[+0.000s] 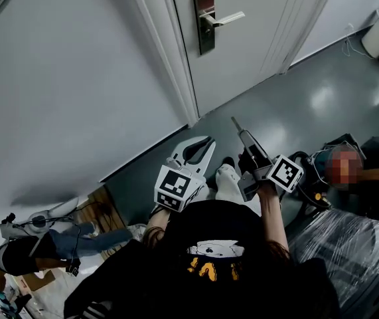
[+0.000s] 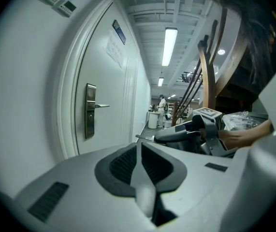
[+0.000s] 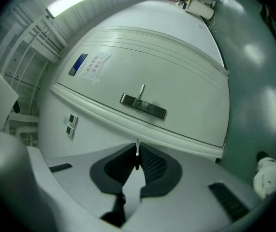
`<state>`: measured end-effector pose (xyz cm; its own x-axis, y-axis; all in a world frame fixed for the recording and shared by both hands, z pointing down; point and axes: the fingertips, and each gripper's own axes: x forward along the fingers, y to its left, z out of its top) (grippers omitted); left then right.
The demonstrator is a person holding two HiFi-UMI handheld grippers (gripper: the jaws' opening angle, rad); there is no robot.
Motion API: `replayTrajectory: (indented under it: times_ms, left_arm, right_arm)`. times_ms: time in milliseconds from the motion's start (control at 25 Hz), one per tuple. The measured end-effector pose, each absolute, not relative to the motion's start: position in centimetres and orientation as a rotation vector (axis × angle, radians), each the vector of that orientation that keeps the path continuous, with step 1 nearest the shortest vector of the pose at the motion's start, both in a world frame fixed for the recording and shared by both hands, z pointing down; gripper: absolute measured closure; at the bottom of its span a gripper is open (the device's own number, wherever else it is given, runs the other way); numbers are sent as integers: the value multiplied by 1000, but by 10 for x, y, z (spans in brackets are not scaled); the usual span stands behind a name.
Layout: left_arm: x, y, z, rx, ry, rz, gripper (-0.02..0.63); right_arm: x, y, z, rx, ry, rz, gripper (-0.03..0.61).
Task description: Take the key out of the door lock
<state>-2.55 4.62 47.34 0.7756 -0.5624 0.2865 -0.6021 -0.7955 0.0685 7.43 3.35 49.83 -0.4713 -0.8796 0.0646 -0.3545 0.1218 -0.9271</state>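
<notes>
1. The key [image 3: 137, 153] isn't in the door. It looks like a thin silver sliver with a dark head, and it's pinched in the right gripper [image 3: 137, 161]. The jaws are closed down almost all the way on it, which makes sense since it's so thin.
2. The grip sits back at the head end, so the blade pokes out past the tips [image 1: 235, 122]. My guess is that's just how you'd grab a key to pull it straight out of a keyhole.
3. The lock plate [image 1: 204, 20] and its handle [image 1: 226, 18] are well away from both tools. I can't see anything sticking out of the plate, so I'd say the pulling part is done.
4. The right gripper [image 1: 241, 133] is held roughly level and pointing towards the door [image 1: 255, 52], out over the grey floor [image 1: 308, 105].
5. The left gripper [image 2: 140, 161] has its pads pressed together with nothing between them. In the head view it hangs just beside the right one [image 1: 206, 145], tipped a little downward. It looks like a spare hand kept out of the way, since this is a one-gripper job.
</notes>
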Motion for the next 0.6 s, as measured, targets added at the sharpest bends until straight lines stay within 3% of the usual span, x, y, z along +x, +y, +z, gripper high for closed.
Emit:
replayTrajectory:
  times_ms: [600]
  left_arm:
    - [-36,69,478,2835,-884,375,578]
  right_arm:
    - [69,55,501,-1268,1922,-1294,558]
